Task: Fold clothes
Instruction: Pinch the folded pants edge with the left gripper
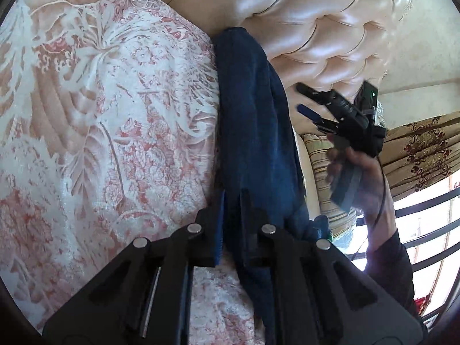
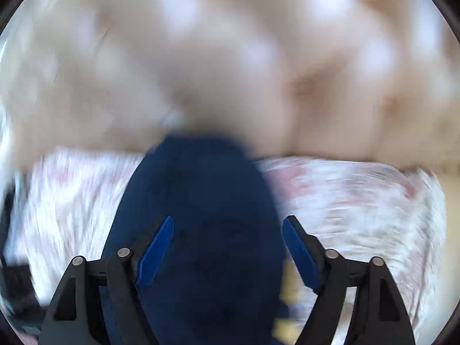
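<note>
Pinching blue garment (image 1: 253,132), left gripper (image 1: 233,201), tufted sofa back (image 1: 322,37) behind

Dark blue garment (image 1: 253,120), soft fleecy cloth, bunched into a long narrow strip. It hangs stretched between the flowered bedspread (image 1: 100,115) and the padded headboard (image 1: 316,37), far end at their junction. Near end pinched; shape otherwise unclear.

tufted cream headboard (image 1: 316,37), floral bedspread (image 1: 100,115), gold curtain (image 1: 422,155) beside bright barred window (image 1: 425,210).
</note>
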